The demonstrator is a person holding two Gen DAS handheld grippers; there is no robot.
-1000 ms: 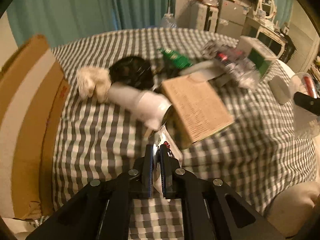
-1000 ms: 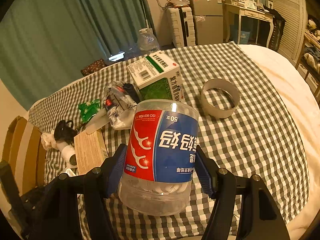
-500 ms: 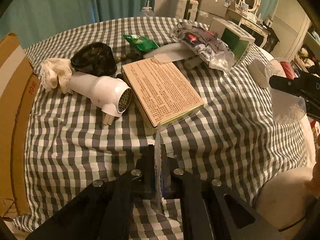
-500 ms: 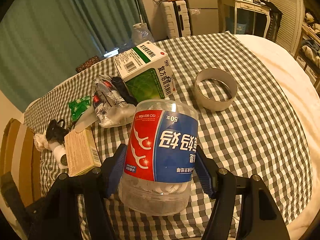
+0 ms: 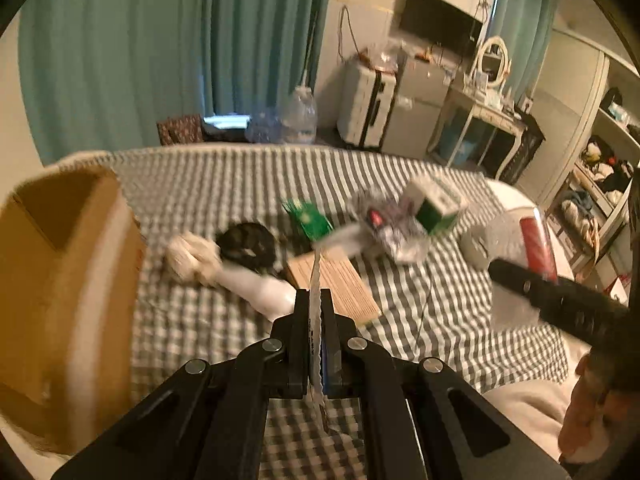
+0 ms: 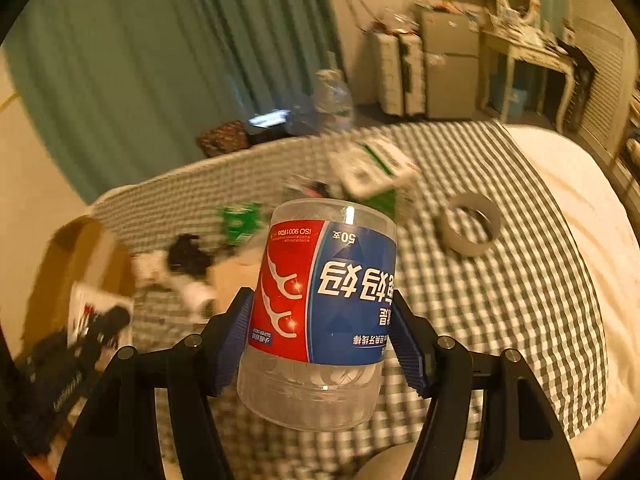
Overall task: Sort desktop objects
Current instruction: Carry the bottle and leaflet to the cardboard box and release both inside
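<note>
My left gripper [image 5: 315, 300] is shut on a thin flat packet [image 5: 315, 276] seen edge-on, held above the checked table [image 5: 224, 176]. It also shows at the lower left of the right wrist view [image 6: 100, 320]. My right gripper [image 6: 322, 308] is shut on a clear plastic jar [image 6: 320, 304] with a red and blue label, held upside down above the table. The jar also shows in the left wrist view [image 5: 520, 248]. On the table lie a tan flat box [image 5: 336, 280], a white cylinder [image 5: 260, 288], a black bundle [image 5: 246, 242] and a green-white box [image 5: 436, 204].
An open cardboard box [image 5: 60, 280] stands at the table's left edge. A grey tape ring [image 6: 472, 224] lies on the right. A green packet [image 5: 308, 218] and a crinkled plastic bag [image 5: 384, 224] lie mid-table. A white cloth tuft [image 5: 192, 256] lies beside the black bundle.
Both grippers have lifted and tilted up, so the table sits lower and farther in both views. The left gripper with its packet has swung toward the cardboard box. Both grips are unchanged.
</note>
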